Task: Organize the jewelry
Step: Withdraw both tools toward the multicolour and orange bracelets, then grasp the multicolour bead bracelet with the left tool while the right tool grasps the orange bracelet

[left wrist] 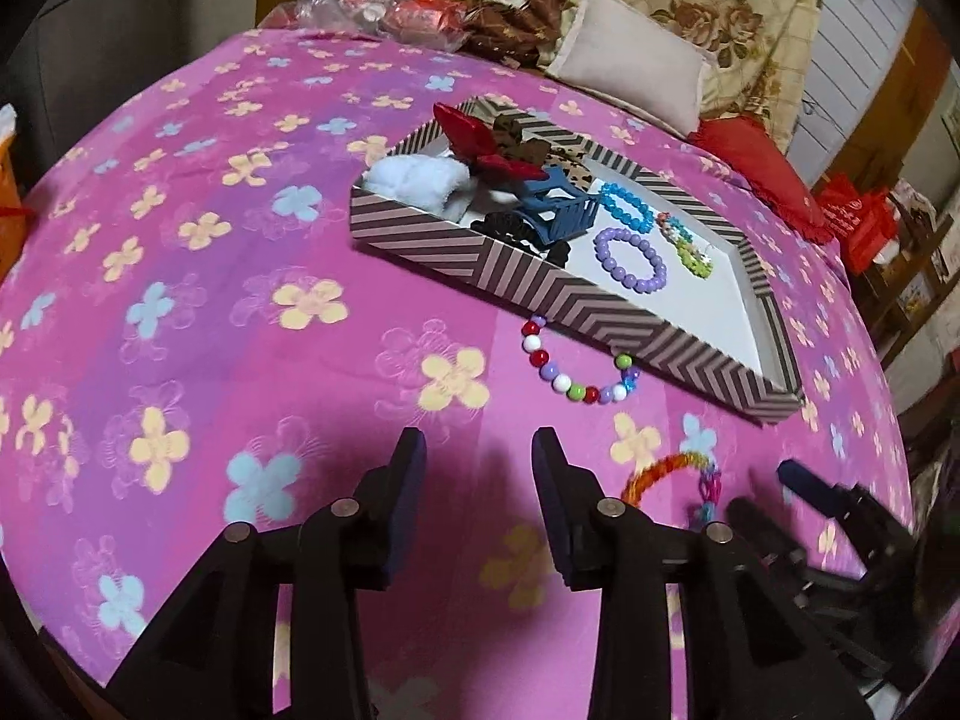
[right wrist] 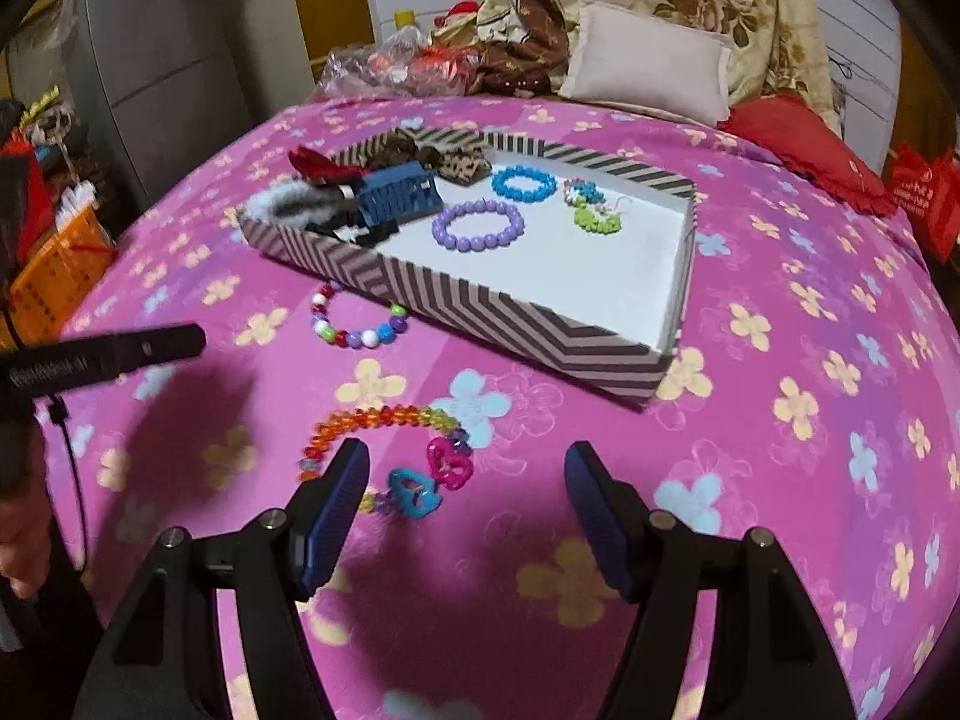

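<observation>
A striped tray (left wrist: 540,282) (right wrist: 480,300) on the pink flowered bedspread holds a purple bead bracelet (left wrist: 636,287) (right wrist: 474,247), a blue bracelet (left wrist: 606,204) (right wrist: 522,198), a green and white one (left wrist: 690,252) (right wrist: 591,216) and hair clips (left wrist: 540,204) (right wrist: 396,192). A multicoloured bead bracelet (left wrist: 563,383) (right wrist: 354,336) lies on the cloth against the tray's near wall. My left gripper (left wrist: 478,441) hovers open and empty short of it. A rainbow bracelet (left wrist: 666,468) (right wrist: 384,417) with heart charms lies under my open right gripper (right wrist: 467,453), beside its left finger, with the pads not pressing it.
Pillows (right wrist: 648,66), a floral blanket (left wrist: 720,6) and plastic bags (left wrist: 360,0) crowd the far end of the bed. A red cushion (right wrist: 804,150) lies at the right. An orange basket (right wrist: 54,282) stands off the bed's left side. A hand (right wrist: 18,546) shows at the left edge.
</observation>
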`<state>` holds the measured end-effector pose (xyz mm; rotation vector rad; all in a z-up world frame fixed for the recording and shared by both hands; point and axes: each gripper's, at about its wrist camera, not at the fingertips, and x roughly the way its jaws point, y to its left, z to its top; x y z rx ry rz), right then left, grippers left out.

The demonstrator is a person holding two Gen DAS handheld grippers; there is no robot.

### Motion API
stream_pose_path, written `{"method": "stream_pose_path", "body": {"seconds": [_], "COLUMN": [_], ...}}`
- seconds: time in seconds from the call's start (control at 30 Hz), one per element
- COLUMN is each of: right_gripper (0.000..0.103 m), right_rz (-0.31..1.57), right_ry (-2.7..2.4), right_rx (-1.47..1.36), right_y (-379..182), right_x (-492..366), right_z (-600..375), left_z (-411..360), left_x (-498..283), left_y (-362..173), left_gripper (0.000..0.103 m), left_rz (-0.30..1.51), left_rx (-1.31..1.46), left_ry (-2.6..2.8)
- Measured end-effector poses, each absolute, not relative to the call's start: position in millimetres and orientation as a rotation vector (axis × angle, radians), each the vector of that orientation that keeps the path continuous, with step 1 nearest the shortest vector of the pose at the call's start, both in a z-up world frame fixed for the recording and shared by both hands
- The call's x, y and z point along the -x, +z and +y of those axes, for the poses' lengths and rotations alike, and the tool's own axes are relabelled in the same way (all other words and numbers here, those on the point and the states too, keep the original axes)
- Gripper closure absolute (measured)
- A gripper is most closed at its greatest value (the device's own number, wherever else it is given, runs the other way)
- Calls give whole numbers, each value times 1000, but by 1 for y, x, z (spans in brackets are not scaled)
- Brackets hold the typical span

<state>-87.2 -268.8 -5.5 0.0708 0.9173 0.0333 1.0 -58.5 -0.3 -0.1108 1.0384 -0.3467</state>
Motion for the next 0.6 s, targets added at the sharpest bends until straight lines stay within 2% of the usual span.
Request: {"method": "stream_pose_path", "body": {"seconds": [0.13, 0.2, 0.23, 0.3, 0.43, 0.6], "right_gripper": [34, 48, 51, 67, 70, 68], "right_rz": [946, 955, 939, 942, 943, 930], "right_ry": [31, 29, 43, 29, 38, 58], "right_rx": [-27, -3, -13, 18, 21, -27], "right_y": [-20, -26, -26, -29, -29, -28], "right_x": [76, 74, 75, 74, 77, 80], "right_z": [-265, -264, -266, -266, -272, -280], "left_z": [-71, -77, -81, -89, -102, -112], "left_x": [-17, -24, -28, -34, -45, -55], "left_y": [-9, -13, -14, -16, -21, -31], "left_gripper": [69, 69, 69, 69, 69, 68], "left_rz": [1065, 1073, 1075, 1077, 1085, 1105], "left_rx": [130, 135, 136, 136, 116, 97], "left_ry": [-324, -315, -310, -309, -292, -251]}}
